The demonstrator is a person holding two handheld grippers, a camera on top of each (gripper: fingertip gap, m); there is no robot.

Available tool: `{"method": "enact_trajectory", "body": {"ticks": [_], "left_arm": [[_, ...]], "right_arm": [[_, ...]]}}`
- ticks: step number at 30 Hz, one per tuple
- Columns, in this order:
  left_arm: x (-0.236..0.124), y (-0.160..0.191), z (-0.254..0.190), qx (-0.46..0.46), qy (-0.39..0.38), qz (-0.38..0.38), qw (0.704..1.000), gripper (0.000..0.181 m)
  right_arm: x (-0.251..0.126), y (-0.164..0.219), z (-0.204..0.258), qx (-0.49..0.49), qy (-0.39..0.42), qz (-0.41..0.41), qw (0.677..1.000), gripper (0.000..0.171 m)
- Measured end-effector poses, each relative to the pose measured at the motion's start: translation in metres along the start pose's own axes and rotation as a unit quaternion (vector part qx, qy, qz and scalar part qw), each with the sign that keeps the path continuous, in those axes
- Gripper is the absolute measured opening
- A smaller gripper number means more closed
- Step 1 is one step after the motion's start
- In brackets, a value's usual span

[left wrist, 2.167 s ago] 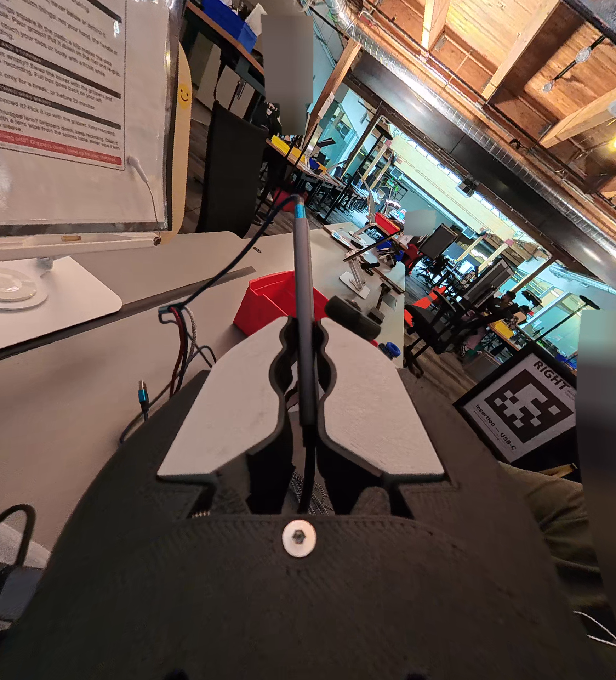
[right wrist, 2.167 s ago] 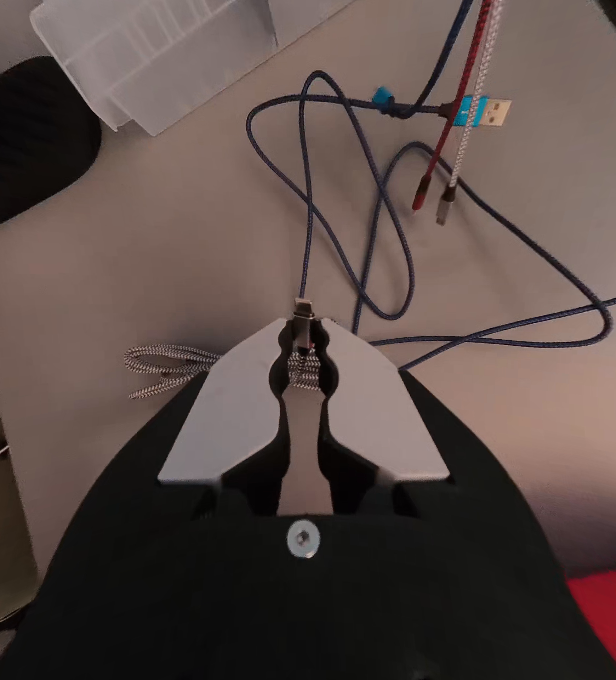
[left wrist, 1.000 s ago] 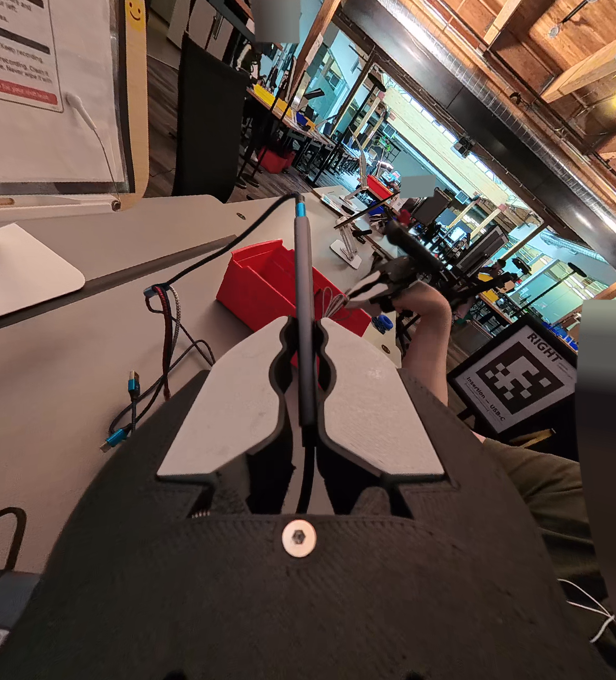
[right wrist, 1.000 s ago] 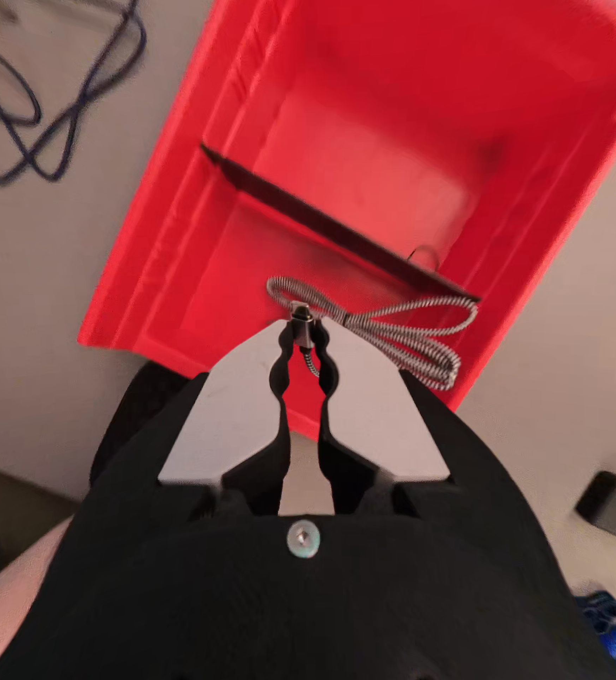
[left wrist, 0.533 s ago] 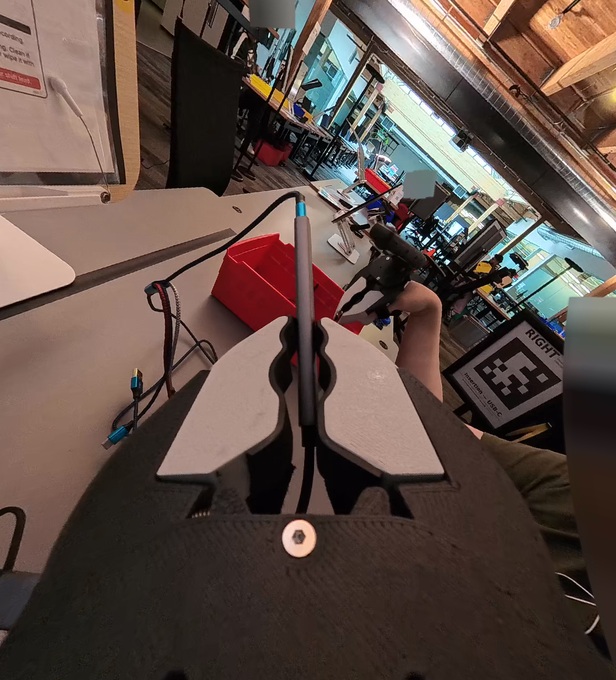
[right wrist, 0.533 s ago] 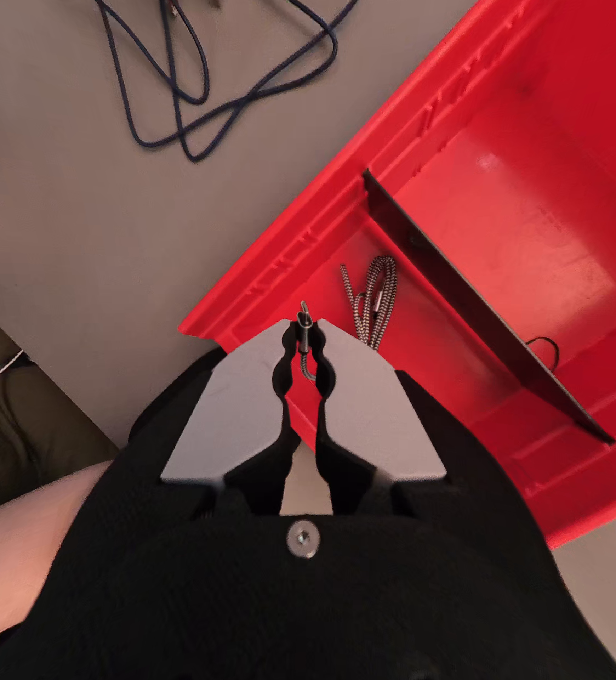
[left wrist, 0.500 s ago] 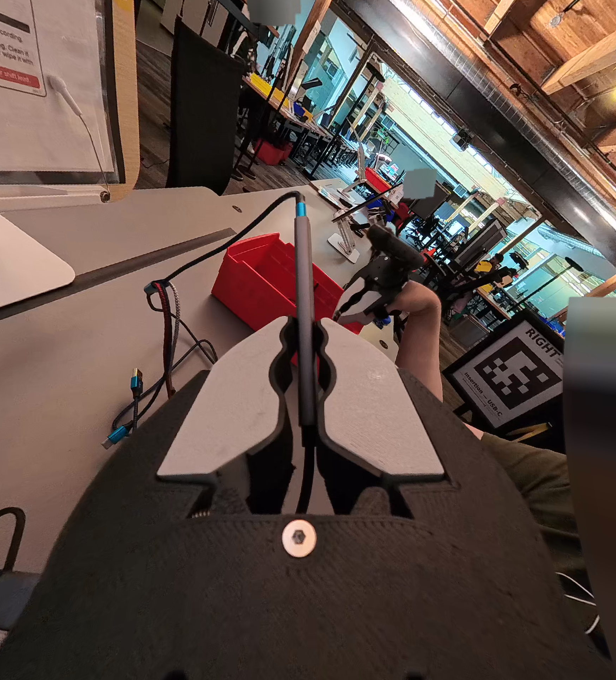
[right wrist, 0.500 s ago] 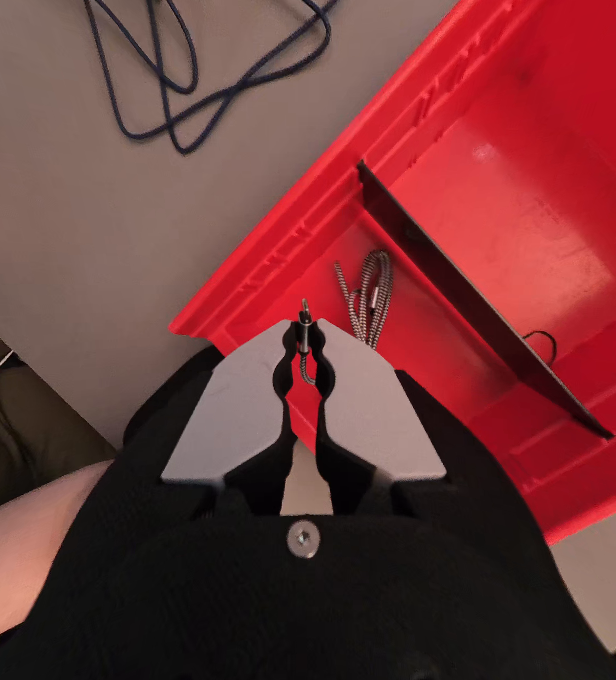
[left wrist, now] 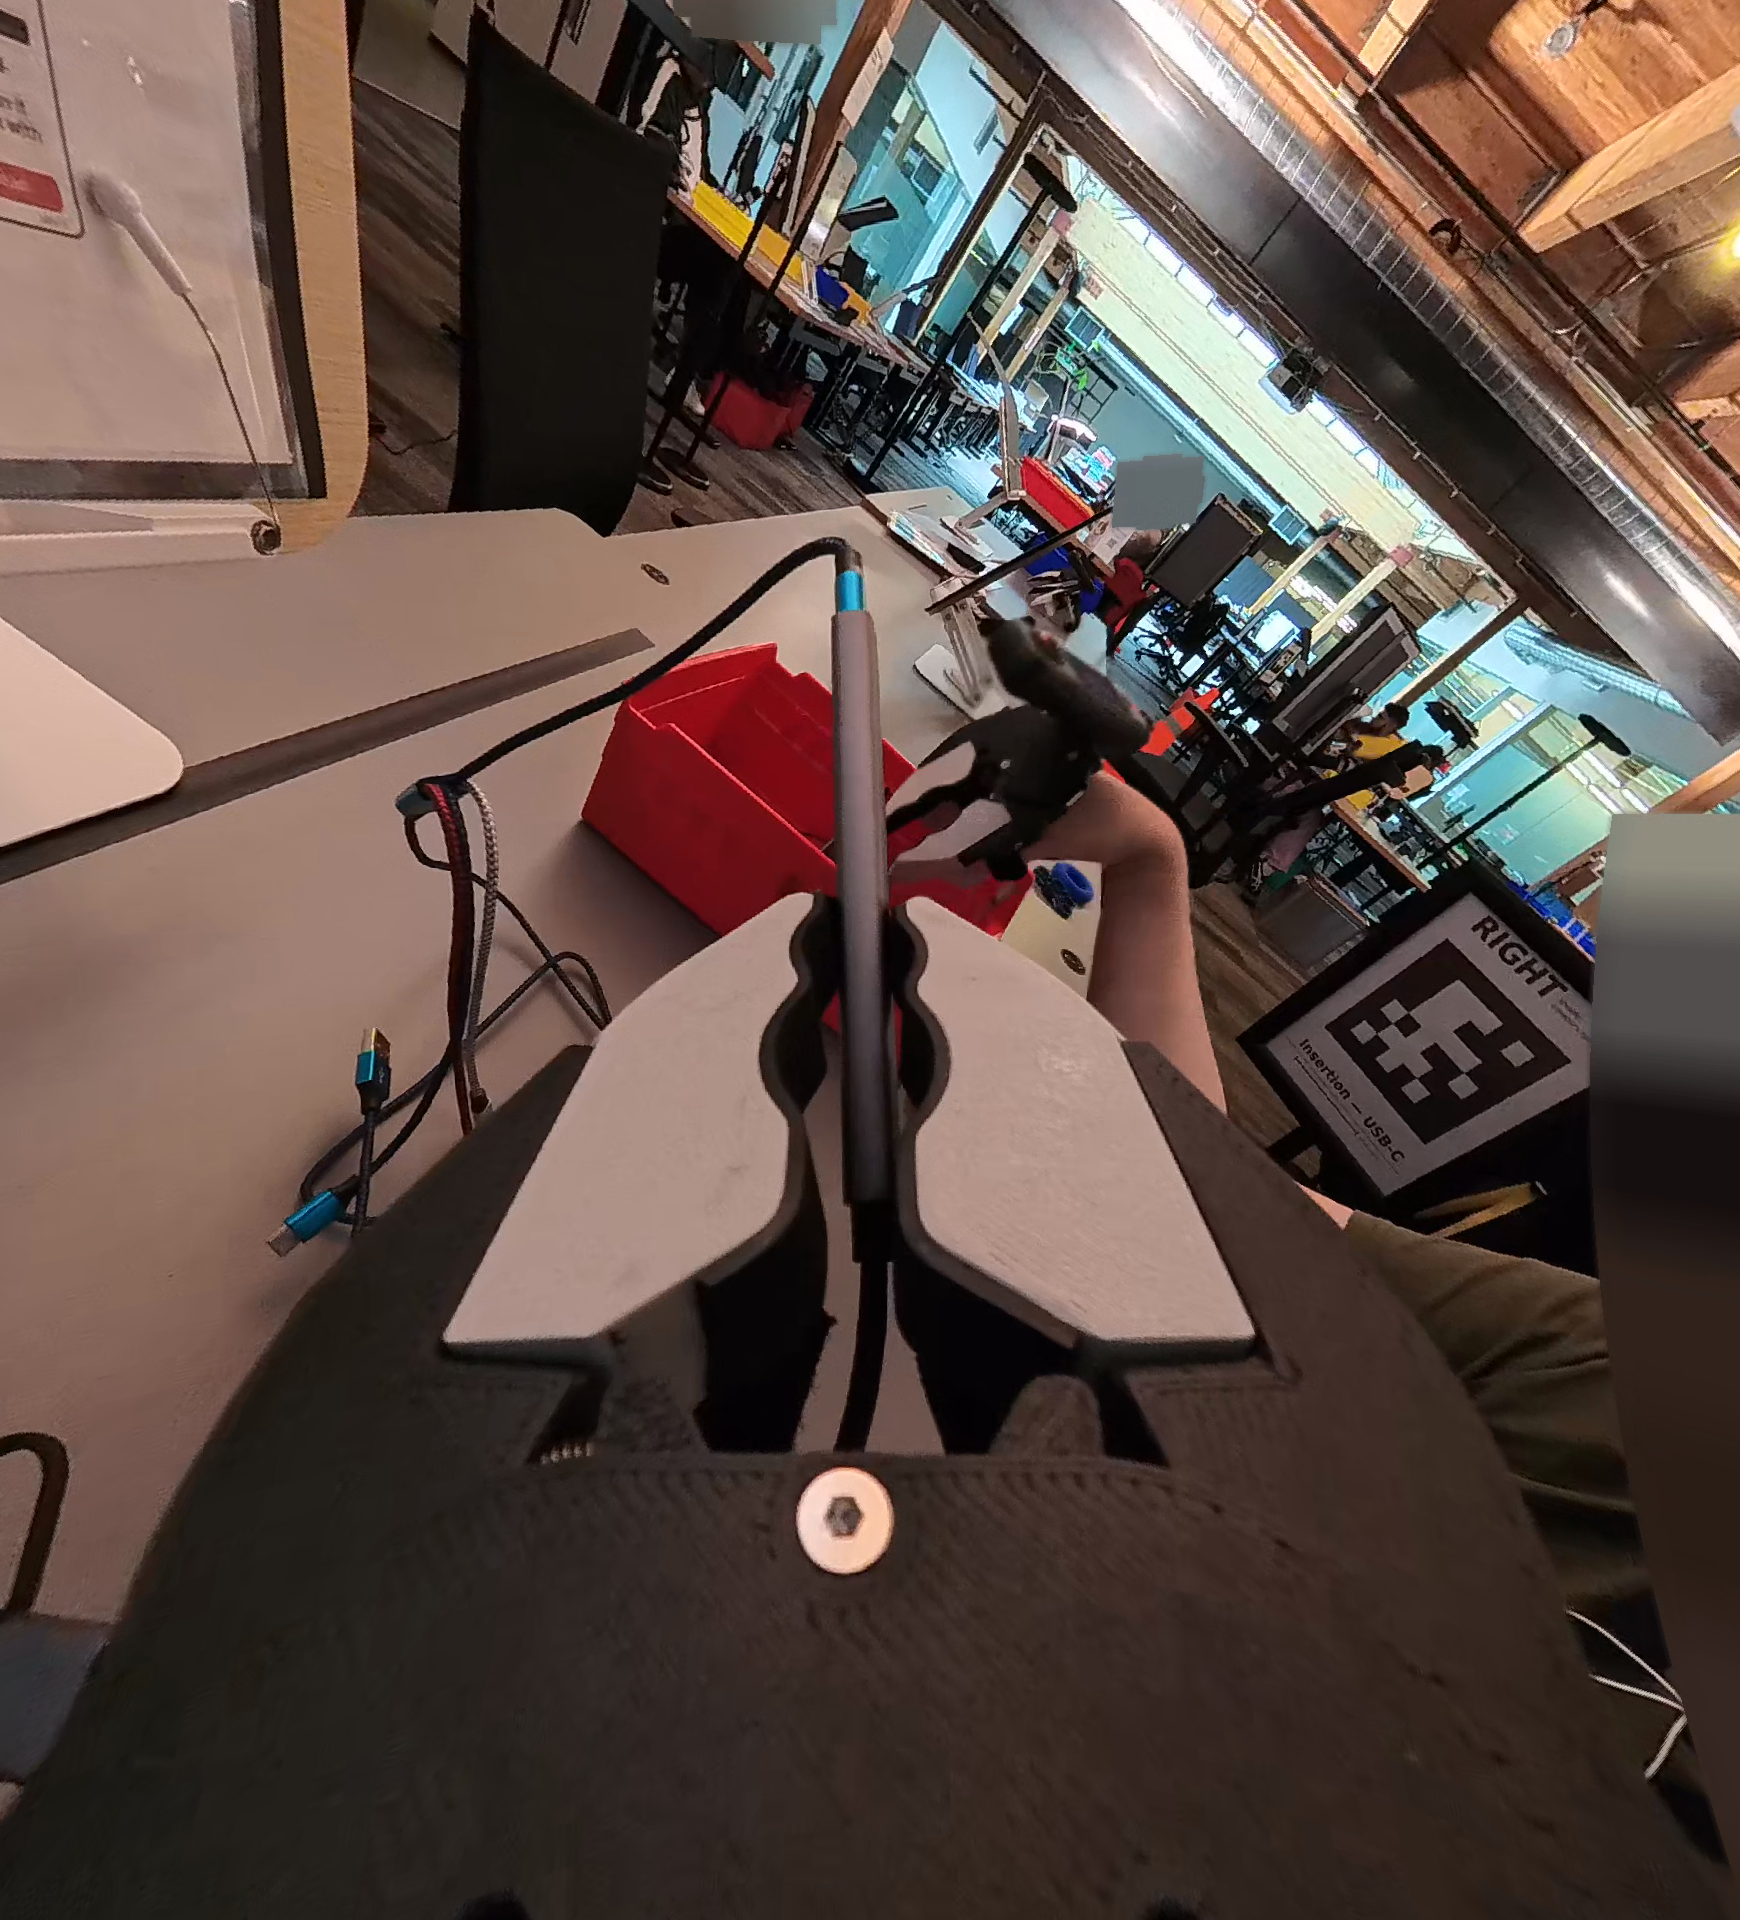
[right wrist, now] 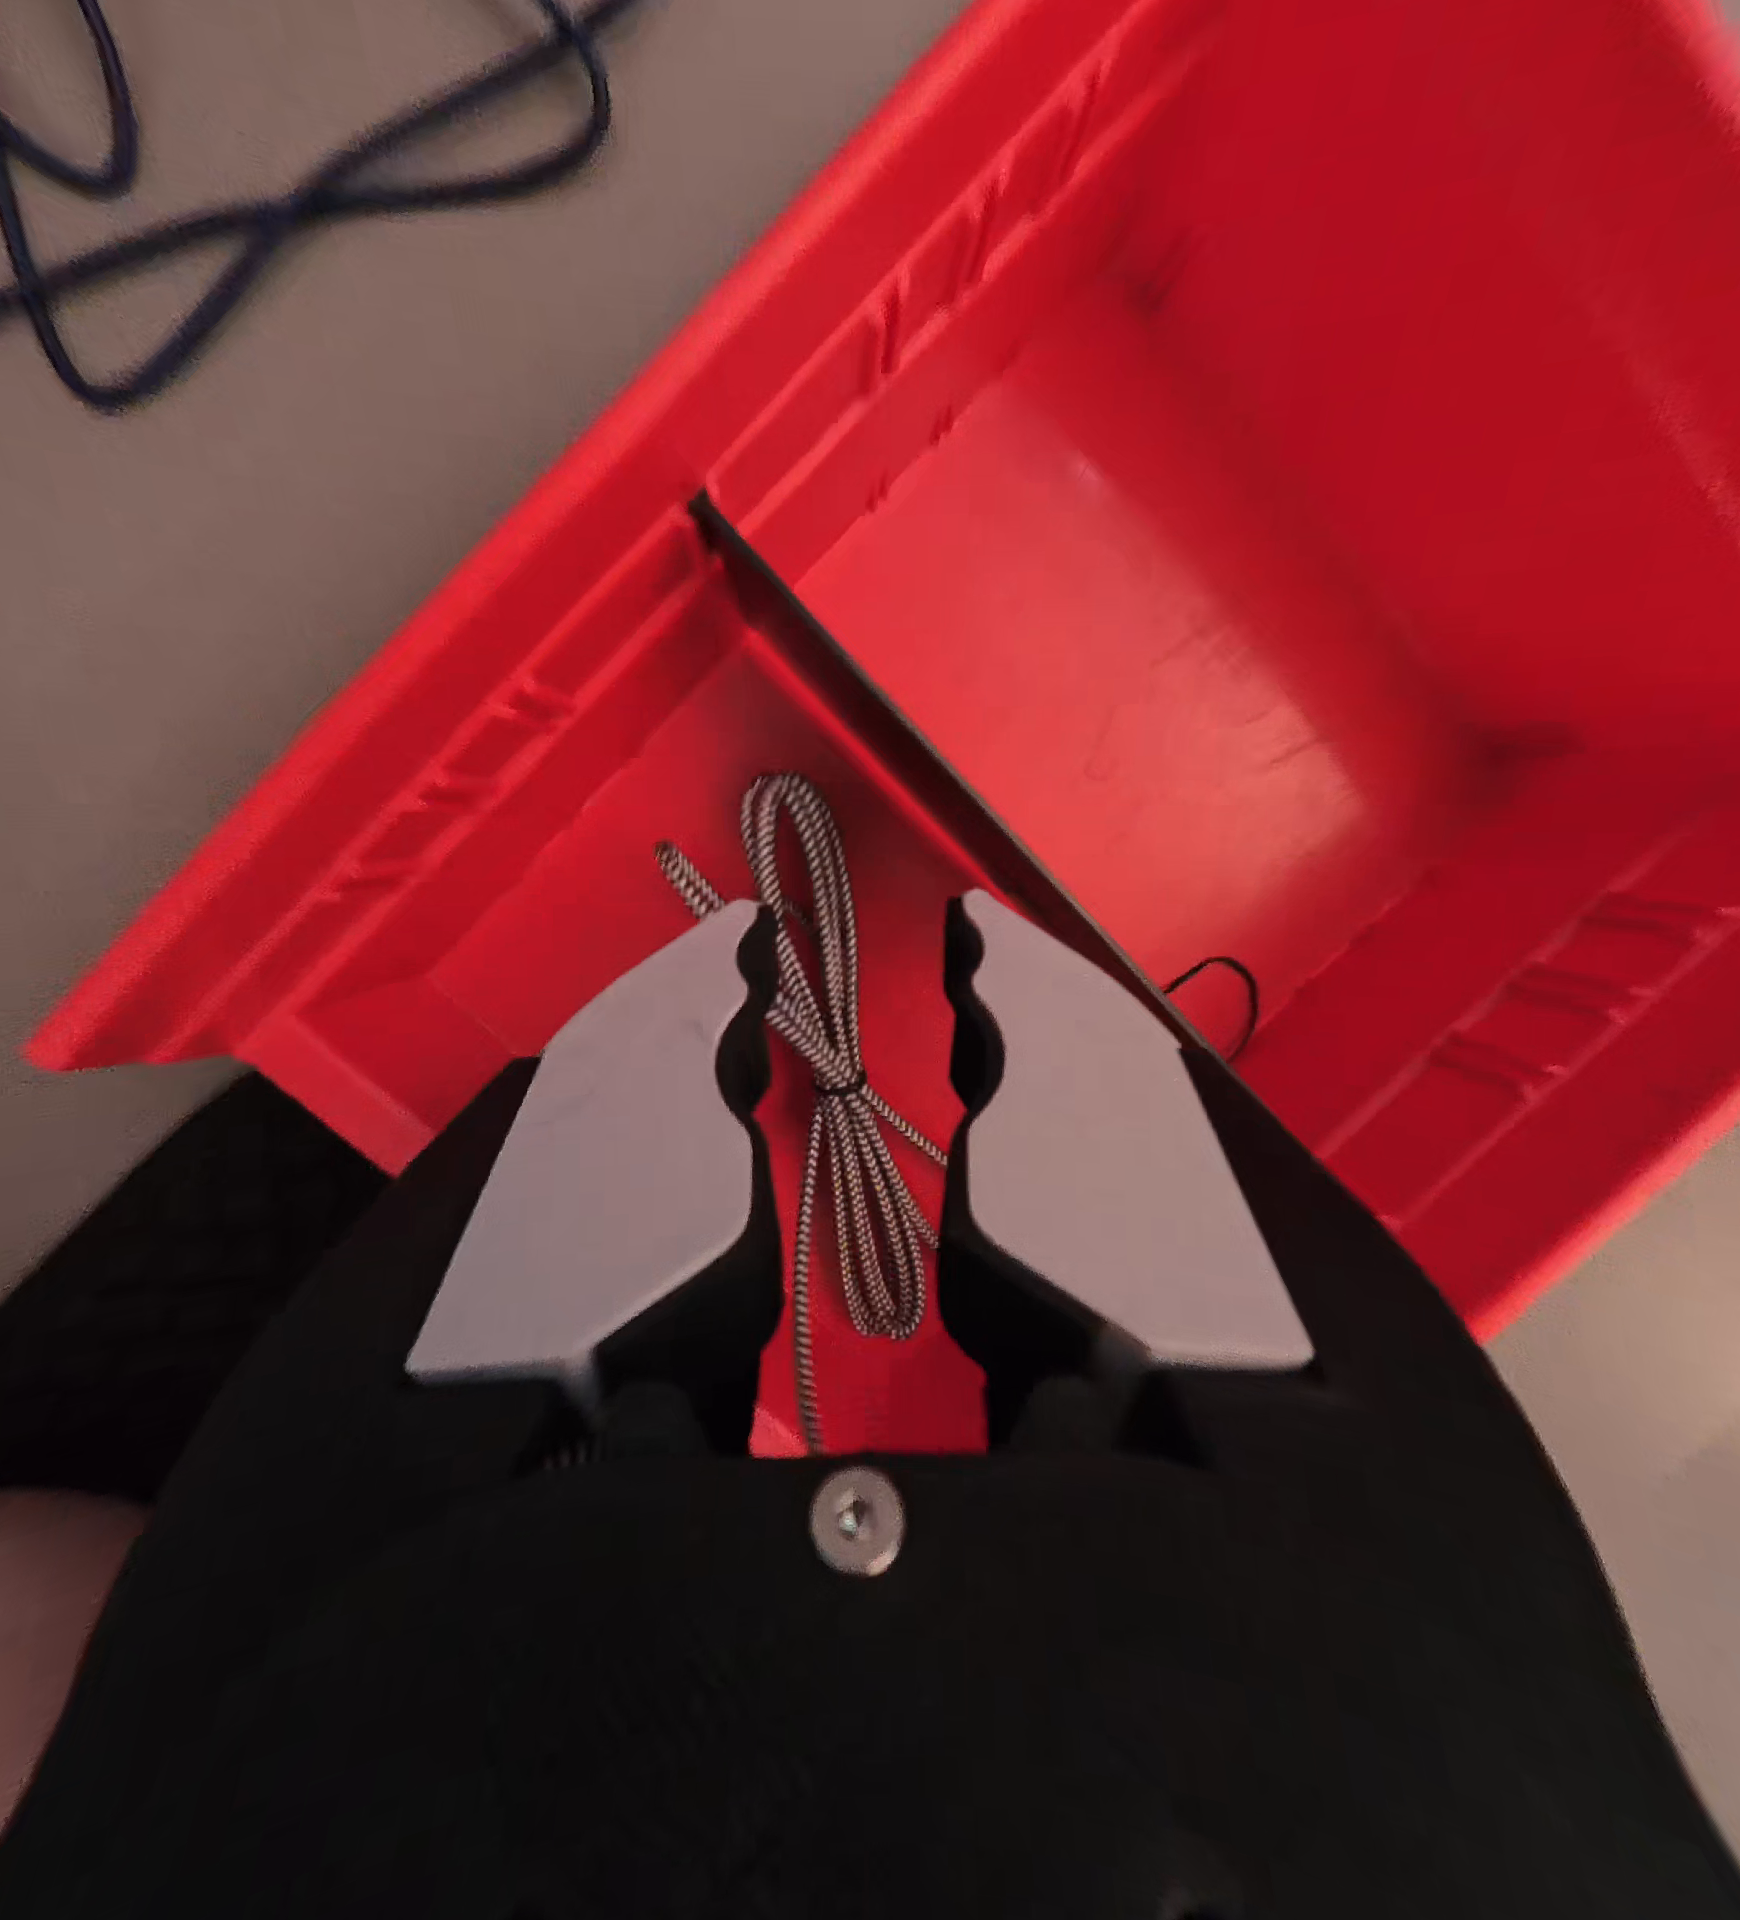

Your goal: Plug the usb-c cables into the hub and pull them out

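1. Grey slim hub (left wrist: 861, 935), edge-on, is clamped in the left gripper (left wrist: 858, 914), a black cable (left wrist: 637, 675) plugged into its tip.
2. Right gripper (right wrist: 855, 914) gapes wide above a bundled braided cable (right wrist: 824, 1039) in the red bin (right wrist: 533, 727).

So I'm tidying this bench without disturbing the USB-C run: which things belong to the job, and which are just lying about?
Part of the job:
- grey hub, clamped in the left gripper
- black cable, plugged into the hub's far end
- striped braided cable, lying in the red bin under the open right gripper
- loose cables on the table

Lying about:
- white stand base
- framed marker sign
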State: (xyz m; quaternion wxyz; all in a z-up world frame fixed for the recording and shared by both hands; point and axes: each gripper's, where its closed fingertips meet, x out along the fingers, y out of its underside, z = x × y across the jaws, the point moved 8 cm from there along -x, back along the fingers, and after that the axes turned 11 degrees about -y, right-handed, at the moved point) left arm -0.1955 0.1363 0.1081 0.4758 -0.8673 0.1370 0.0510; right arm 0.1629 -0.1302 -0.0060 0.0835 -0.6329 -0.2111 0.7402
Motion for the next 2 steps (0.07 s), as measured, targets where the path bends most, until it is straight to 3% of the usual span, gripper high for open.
{"method": "enact_trajectory", "body": {"ticks": [2], "left_arm": [[-0.0002, 0.0, -0.0013, 0.0, 0.003, 0.0, 1.0, 0.008]], "right_arm": [[-0.0153, -0.0064, 0.0104, -0.002, 0.003, -0.025, 1.0, 0.033]]}}
